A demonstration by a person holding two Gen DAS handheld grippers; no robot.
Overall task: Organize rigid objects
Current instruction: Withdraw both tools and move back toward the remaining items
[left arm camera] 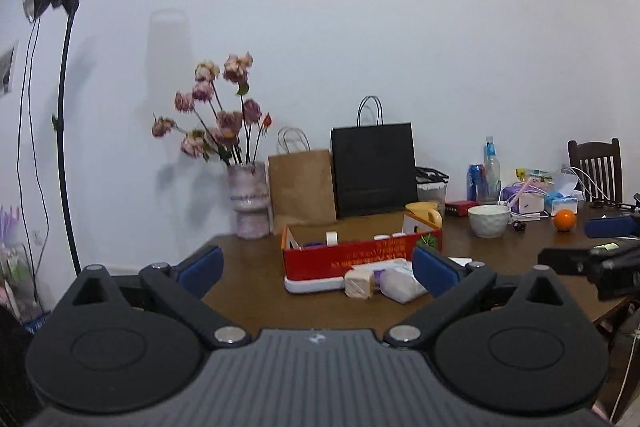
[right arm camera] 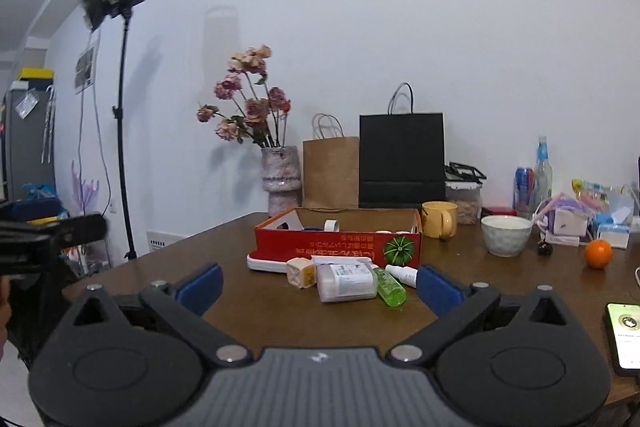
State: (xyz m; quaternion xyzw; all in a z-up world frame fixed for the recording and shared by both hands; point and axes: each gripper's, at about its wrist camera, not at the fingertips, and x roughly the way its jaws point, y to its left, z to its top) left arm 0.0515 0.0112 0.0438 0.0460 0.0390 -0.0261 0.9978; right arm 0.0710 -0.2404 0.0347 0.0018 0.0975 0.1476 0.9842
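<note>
We've got both the left gripper (left arm camera: pixel 316 265) and right gripper (right arm camera: pixel 318 285) spread wide and empty, and the green bottle (right arm camera: pixel 389 287) near the table's (right arm camera: pixel 240 311) front edge, just before the red box (right arm camera: pixel 338 247), could roll off if nudged.

Wood, card and plastic
Brown wooden counter (right arm camera: pixel 256 311) with a dull sheen; glossy red cardboard box (right arm camera: pixel 338 247); translucent green plastic bottle (right arm camera: pixel 390 289); matt brown paper bag (right arm camera: pixel 330 173).
</note>
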